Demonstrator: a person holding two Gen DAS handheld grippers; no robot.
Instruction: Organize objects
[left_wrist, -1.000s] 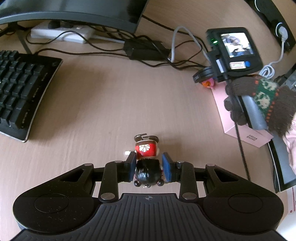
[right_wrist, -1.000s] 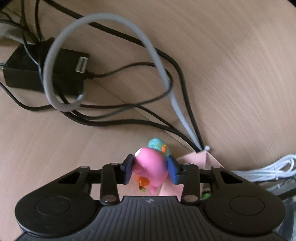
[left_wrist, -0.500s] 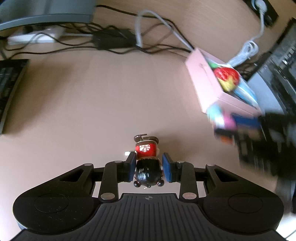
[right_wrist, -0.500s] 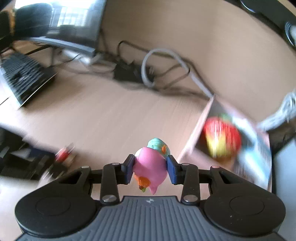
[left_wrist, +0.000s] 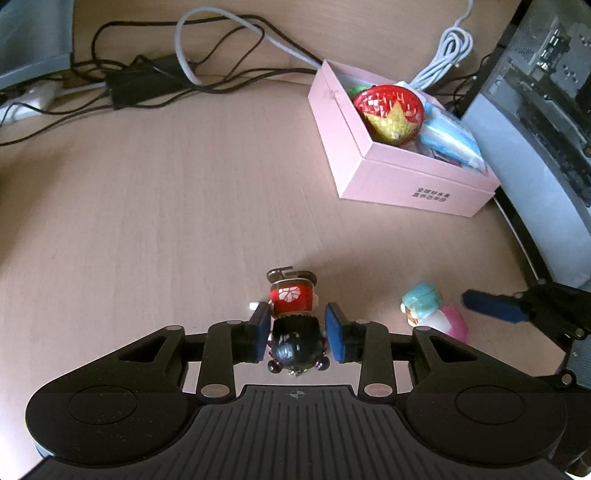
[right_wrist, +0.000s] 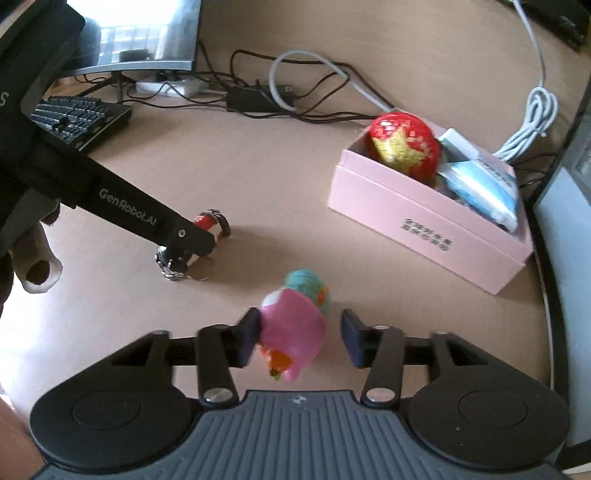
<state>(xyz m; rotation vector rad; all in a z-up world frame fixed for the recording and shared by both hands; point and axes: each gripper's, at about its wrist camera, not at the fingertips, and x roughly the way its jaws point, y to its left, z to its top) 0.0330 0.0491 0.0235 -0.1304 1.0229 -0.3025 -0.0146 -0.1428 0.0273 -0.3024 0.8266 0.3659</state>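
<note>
A small doll (left_wrist: 295, 325) with black hair and a red dress lies on the desk between the fingers of my left gripper (left_wrist: 297, 332), whose jaws stand slightly apart from it; it also shows in the right wrist view (right_wrist: 199, 240). A pink and teal toy figure (right_wrist: 295, 325) sits between the fingers of my right gripper (right_wrist: 301, 336), which is open, with a gap on the right side. The toy shows in the left wrist view (left_wrist: 432, 310) resting on the desk. A pink box (left_wrist: 369, 158) holds a red and gold ball (left_wrist: 388, 112) and blue packets (left_wrist: 450, 136).
Black and grey cables (left_wrist: 207, 55) and a power adapter (left_wrist: 144, 81) lie at the back. A keyboard (right_wrist: 77, 114) and monitor (right_wrist: 140, 33) are at the far left. A computer case (left_wrist: 535, 110) stands right of the box.
Both grippers have swung toward the desk area beside the pink box. The right gripper's jaws have opened around the pink toy, now low on the desk. The left jaws have widened slightly.
</note>
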